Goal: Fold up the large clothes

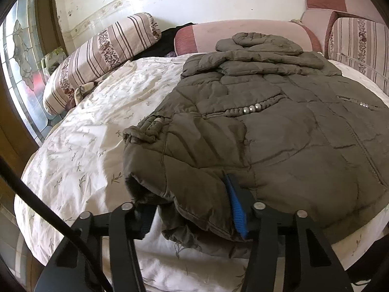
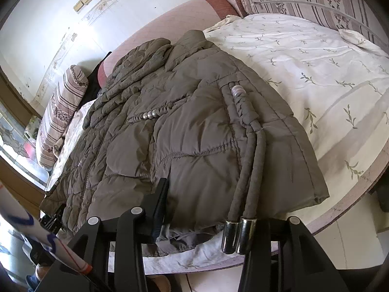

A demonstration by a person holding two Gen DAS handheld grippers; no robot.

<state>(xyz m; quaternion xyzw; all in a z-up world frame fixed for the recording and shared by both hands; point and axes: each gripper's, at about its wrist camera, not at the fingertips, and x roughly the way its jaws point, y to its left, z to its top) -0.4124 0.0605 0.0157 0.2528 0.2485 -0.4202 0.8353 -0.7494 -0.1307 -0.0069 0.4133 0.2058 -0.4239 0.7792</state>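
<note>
Cord ends (image 2: 239, 236) show only from the right; both tools (image 1: 194, 209) (image 2: 209, 209) gape around jacket (image 1: 267, 131) hem.

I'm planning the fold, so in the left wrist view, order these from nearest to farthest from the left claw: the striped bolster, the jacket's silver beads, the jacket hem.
1. Jacket hem, between the left claw's fingers.
2. Silver beads, mid-jacket, ahead.
3. Striped bolster, far left by the wall.
</note>
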